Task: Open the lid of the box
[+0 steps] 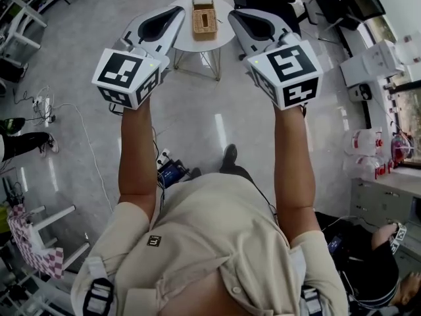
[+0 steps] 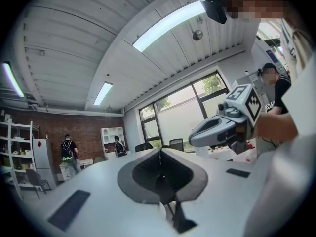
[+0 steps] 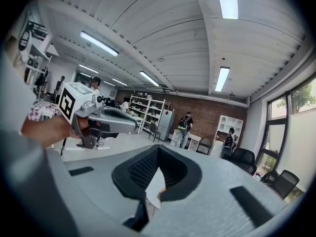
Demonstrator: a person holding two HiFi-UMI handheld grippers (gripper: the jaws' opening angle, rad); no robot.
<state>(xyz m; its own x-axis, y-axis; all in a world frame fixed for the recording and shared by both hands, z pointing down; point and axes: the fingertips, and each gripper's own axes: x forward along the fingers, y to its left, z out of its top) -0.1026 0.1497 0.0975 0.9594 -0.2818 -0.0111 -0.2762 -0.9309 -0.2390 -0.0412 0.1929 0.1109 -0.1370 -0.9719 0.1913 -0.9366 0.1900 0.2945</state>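
Fingers (image 2: 143, 174) on my left gripper (image 1: 176, 13) and right gripper (image 1: 235, 15) are pressing together on nothing. I am holding both out level, and the wicker box (image 1: 204, 20) is sitting on the round white worktop (image 1: 209, 43), seen between their tips, untouched.

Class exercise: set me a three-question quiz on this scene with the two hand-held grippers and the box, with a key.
1. True or false: the left gripper holds the woven box.
2. The right gripper has its jaws: A apart, B together, C clamped on the box.
3. What does the box stand on?
Key: 1 false; 2 B; 3 a round white table.
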